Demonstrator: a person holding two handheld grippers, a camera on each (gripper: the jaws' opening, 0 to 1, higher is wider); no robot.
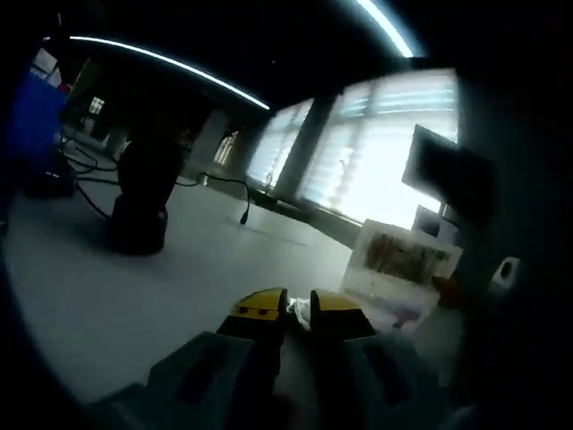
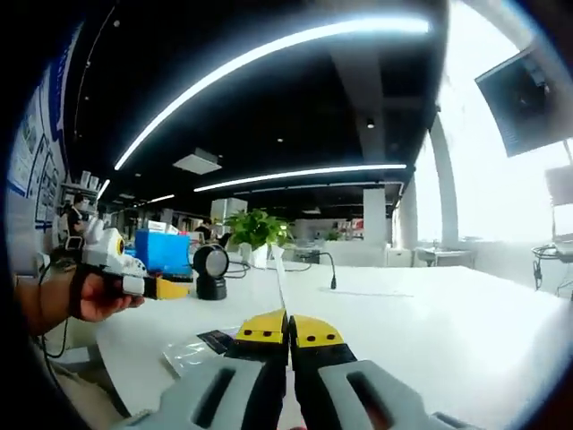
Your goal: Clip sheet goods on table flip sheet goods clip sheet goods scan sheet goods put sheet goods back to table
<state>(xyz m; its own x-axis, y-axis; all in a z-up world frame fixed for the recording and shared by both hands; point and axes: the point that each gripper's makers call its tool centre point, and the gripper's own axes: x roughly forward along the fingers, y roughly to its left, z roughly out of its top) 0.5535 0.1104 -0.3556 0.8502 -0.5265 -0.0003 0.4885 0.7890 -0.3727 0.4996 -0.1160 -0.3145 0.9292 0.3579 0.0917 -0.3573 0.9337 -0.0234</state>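
Observation:
My right gripper (image 2: 288,327) is shut on a thin sheet packet (image 2: 278,279) that rises edge-on from between its yellow tips. In the left gripper view the same packet (image 1: 399,267) shows its printed face, held upright over the table at the right. My left gripper (image 1: 299,305) points across the table with a narrow gap between its yellow tips and nothing gripped. A hand holds that left gripper (image 2: 170,287) at the left of the right gripper view. The black scanner (image 2: 211,272) stands on the table beyond the packet; it looks dark in the left gripper view (image 1: 143,193).
A clear packet with a dark label (image 2: 200,349) lies on the white table (image 2: 430,331) just left of my right jaws. A blue box (image 2: 162,251) and a potted plant (image 2: 255,229) stand behind the scanner. Cables (image 1: 224,184) trail across the table.

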